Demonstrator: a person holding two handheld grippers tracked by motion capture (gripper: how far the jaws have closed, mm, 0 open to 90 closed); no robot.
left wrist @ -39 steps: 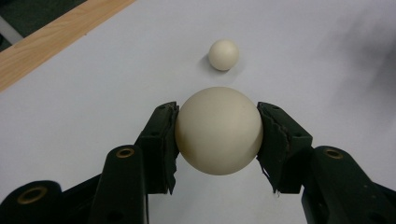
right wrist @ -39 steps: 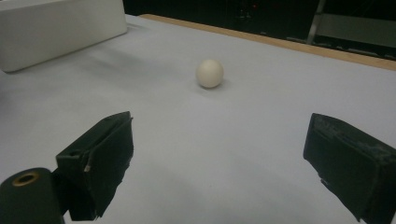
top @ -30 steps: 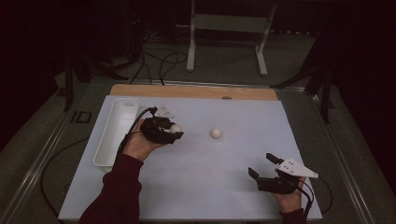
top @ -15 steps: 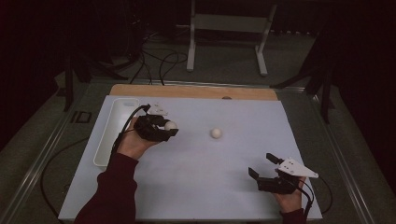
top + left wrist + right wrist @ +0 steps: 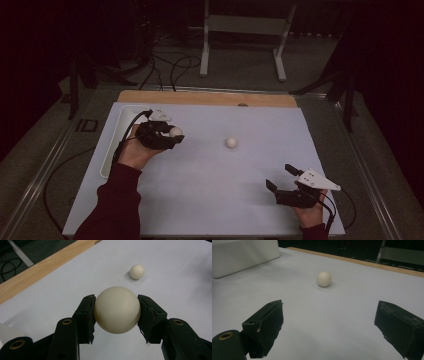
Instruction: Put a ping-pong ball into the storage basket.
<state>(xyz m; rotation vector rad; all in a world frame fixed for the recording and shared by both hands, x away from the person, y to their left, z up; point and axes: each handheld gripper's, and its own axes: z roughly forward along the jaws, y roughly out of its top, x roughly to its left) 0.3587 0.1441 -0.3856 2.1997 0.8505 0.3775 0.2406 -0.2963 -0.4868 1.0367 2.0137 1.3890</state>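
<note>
**Left gripper clamped on one ball, second ball loose on the mat**

I have the left gripper (image 5: 172, 134) clenched on a cream ball (image 5: 117, 309), both pads pressed against its sides, and I carry it above the pale mat (image 5: 210, 195). Ahead of the jaws and a little to their right lies the second ball (image 5: 137, 271), well apart from the held one, with bare mat between them. Nothing stands between my tool and that ball. Behind the left gripper, on its outer side, sits the white tray (image 5: 116, 145); my left hand (image 5: 131, 152) and the gripper cover much of it in the high view. Past the mat's far edge runs the wooden table edge (image 5: 210, 98).

My right gripper (image 5: 282, 181) rests low near the mat's near right corner, jaws spread wide with nothing between them; the second ball (image 5: 324, 278) lies well ahead of them.

The tray's inside is hidden from me. The pads' torn edges cover the ball's flanks. Being round, the balls have no long axis or heading I could report.
</note>
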